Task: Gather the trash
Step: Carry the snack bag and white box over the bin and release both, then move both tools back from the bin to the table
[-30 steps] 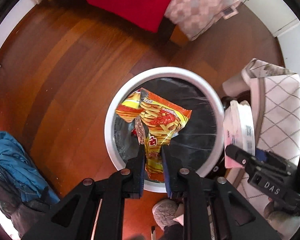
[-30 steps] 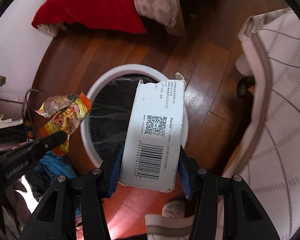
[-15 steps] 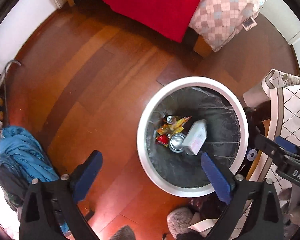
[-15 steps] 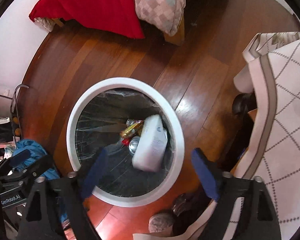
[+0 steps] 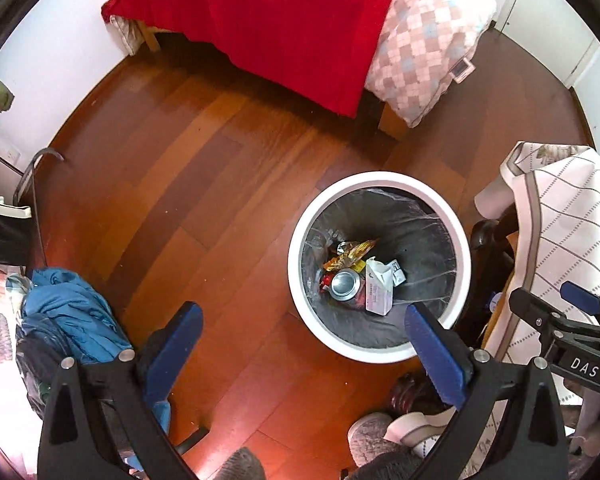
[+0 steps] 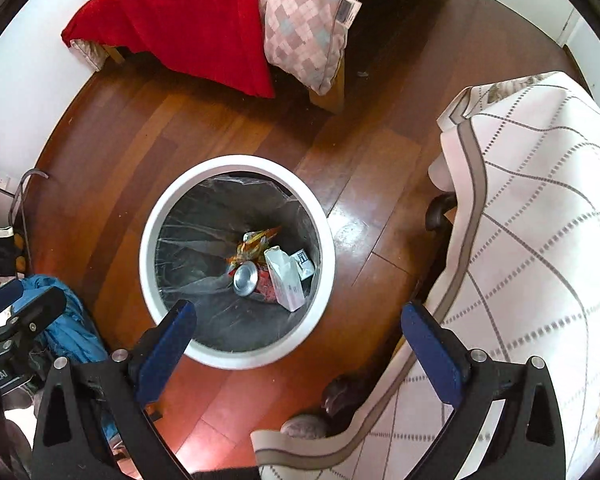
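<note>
left claw spread wide, right claw likewise

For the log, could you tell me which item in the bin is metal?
The can, shiny and round-ended, between the snack wrapper and the white carton.

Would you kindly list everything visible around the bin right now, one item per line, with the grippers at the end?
trash bin: one, white rim, clear liner, on the wood floor
snack wrapper: one, orange-yellow, in the bin
can: one, silver top, in the bin beside the carton
carton: one, white, crumpled, in the bin
blanket: one, red, hanging off the bed
quilt: one, pink checked, beside the blanket
cloth: one, cream with grid lines, draped at right
clothes: one pile, blue, floor at left
left gripper: open, empty
right gripper: open, empty
</note>
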Motion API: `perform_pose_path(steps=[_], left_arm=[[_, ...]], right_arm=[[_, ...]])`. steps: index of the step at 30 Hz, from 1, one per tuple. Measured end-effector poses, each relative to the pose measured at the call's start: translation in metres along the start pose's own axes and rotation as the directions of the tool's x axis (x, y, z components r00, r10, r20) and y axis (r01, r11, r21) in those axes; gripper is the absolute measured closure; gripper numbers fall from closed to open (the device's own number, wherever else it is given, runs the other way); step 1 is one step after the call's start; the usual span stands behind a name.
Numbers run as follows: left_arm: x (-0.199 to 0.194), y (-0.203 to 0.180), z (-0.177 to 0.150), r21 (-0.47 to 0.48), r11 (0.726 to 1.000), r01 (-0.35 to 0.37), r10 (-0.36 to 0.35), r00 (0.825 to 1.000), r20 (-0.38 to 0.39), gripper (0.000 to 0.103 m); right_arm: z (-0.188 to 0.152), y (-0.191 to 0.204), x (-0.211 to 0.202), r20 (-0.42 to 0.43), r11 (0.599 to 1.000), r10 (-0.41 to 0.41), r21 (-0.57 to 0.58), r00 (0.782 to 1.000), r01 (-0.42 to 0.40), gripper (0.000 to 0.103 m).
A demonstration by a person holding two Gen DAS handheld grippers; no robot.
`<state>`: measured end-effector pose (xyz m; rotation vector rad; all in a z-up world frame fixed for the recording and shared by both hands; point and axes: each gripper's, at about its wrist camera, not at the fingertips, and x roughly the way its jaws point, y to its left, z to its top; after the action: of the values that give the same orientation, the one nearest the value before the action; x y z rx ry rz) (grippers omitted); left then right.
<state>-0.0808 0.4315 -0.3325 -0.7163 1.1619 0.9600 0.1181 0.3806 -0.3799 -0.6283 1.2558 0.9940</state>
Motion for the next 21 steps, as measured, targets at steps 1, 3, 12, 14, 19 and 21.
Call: perform_pose_path(steps=[1, 3, 12, 14, 19, 21], left_arm=[[-0.007, 0.000, -0.003, -0.001, 1.000, -0.001, 0.001, 1.000, 0.012, 0.000], [-0.019, 0.000, -0.007, -0.006, 1.000, 0.002, -0.001, 1.000, 0.029, 0.000], [-0.089, -0.004, -0.035, -0.007, 1.000, 0.001, 0.000, 0.990, 0.144, 0.000], [-0.100, -0.004, -0.042, -0.008, 1.000, -0.001, 0.002, 0.987, 0.159, 0.000], [-0.134, -0.009, -0.061, -0.007, 1.000, -0.005, 0.007, 0.979, 0.205, 0.000], [-0.149, -0.015, -0.068, -0.003, 1.000, -0.018, 0.018, 0.974, 0.227, 0.000]], right_arm=[[-0.003, 0.000, -0.006, 0.008, 1.000, 0.004, 0.001, 1.000, -0.004, 0.000], [-0.010, 0.002, -0.020, 0.021, 1.000, 0.005, -0.004, 1.000, -0.005, 0.000], [-0.039, 0.005, -0.094, 0.122, 0.999, 0.017, -0.034, 0.992, -0.013, 0.000], [-0.048, 0.005, -0.114, 0.152, 0.999, 0.029, -0.036, 0.988, -0.024, 0.000], [-0.070, 0.001, -0.155, 0.203, 0.996, 0.090, -0.027, 0.975, -0.087, 0.000], [-0.080, -0.005, -0.171, 0.216, 0.990, 0.143, -0.013, 0.966, -0.143, 0.000]])
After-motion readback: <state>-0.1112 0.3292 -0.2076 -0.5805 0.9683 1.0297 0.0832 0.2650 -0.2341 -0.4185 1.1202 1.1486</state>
